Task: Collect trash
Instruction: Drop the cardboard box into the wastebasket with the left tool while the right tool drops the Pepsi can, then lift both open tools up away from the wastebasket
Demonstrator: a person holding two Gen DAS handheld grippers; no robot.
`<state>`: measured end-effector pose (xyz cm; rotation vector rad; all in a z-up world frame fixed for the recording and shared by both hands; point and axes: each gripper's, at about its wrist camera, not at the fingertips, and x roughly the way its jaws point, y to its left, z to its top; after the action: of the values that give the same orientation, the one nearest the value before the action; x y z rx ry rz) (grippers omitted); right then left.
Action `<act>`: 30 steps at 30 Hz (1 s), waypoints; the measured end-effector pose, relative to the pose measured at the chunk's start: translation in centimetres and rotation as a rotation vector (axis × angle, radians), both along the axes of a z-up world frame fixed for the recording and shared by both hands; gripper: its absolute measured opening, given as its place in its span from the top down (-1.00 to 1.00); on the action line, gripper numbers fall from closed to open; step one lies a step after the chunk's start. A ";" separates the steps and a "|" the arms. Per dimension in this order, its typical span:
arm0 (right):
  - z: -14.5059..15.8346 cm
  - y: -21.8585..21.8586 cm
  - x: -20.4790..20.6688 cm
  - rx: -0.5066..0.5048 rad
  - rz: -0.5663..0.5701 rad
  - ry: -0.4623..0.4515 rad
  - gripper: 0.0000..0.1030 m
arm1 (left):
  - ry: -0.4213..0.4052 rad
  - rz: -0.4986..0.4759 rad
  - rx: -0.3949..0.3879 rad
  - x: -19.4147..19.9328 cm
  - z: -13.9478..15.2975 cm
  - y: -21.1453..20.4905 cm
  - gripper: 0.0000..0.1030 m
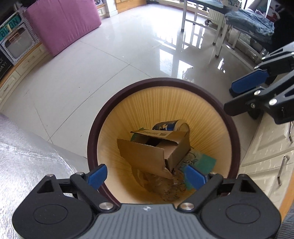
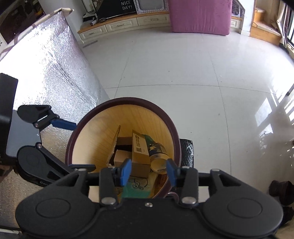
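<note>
A round bin with a dark brown rim (image 1: 102, 117) and yellow inside stands on the floor; it also shows in the right wrist view (image 2: 166, 121). Inside lie an open cardboard box (image 1: 147, 156), a blue patterned paper cup (image 1: 170, 126), a green wrapper (image 1: 200, 161) and a clear bottle (image 1: 165, 185). The box (image 2: 139, 152) and cup (image 2: 158, 154) show in the right wrist view too. My left gripper (image 1: 147, 177) is open and empty above the bin's near rim. My right gripper (image 2: 148, 171) is open and empty above the bin.
Silver foil sheeting (image 2: 55, 64) lies left of the bin. A pink cushion (image 1: 64, 22) leans against low cabinets (image 2: 119, 25). White table legs (image 1: 185, 16) stand far off. White cabinet doors (image 1: 268, 150) are at the right. A black bag (image 2: 186, 152) lies beside the bin. Dark shoes (image 2: 281, 189) sit nearby.
</note>
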<state>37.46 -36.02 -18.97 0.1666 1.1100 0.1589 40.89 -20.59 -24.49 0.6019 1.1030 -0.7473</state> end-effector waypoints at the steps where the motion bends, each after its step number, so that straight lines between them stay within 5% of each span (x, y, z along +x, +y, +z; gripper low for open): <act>1: 0.2 -0.1 -0.1 0.004 -0.004 -0.003 0.05 | -0.003 0.003 -0.002 -0.3 0.4 0.1 -0.84; 16: 6.2 1.1 -4.2 -0.018 -0.050 -0.082 -0.60 | -0.055 0.117 -0.099 -5.1 7.7 3.4 -1.00; 22: 9.1 1.9 -6.7 -0.010 -0.068 -0.122 -0.93 | -0.106 0.239 -0.158 -7.8 11.4 5.9 -1.00; 30: 12.0 3.0 -11.1 -0.011 -0.114 -0.183 -1.00 | -0.212 0.439 -0.219 -12.2 15.6 9.0 -1.00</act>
<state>26.32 -33.02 -6.93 0.2008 0.9162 0.0641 28.69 -11.61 -8.91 0.2320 0.8988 -0.4031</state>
